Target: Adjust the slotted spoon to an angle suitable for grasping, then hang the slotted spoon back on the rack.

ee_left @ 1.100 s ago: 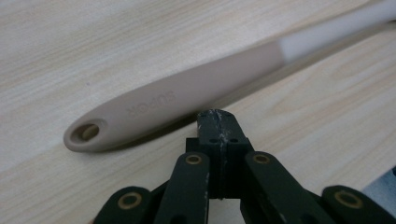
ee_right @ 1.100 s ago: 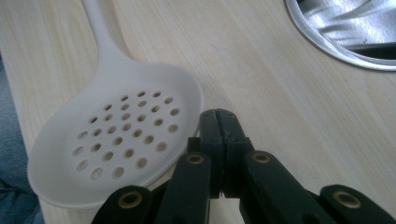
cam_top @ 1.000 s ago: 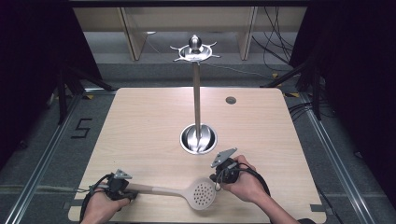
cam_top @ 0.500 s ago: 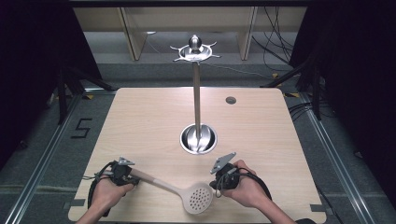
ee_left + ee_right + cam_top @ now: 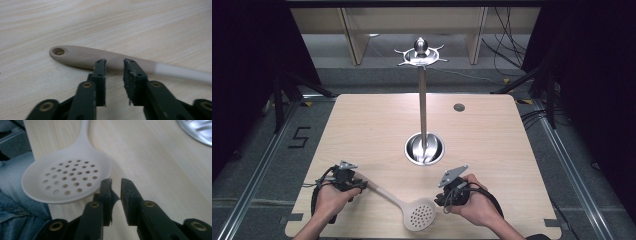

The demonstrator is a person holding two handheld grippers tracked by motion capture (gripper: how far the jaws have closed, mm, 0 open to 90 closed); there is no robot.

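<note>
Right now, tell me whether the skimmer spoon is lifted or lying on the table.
Lying flat. The skimmer spoon rests on the table; the left tongs, just opened, stand apart beside its handle, not gripping.

Spoon (image 5: pixel 404 206) on table (image 5: pixel 362 125), stand (image 5: pixel 424 148) behind.

lab: bare test table (image 5: pixel 362 125), floor rails (image 5: pixel 257 175), loose cables (image 5: pixel 507 55)

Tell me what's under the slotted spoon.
Under the slotted spoon lies the bare wooden table; its handle rests flat on it. The perforated bowl juts past the table's near edge over the person's jeans. The wood directly beneath is covered.
</note>
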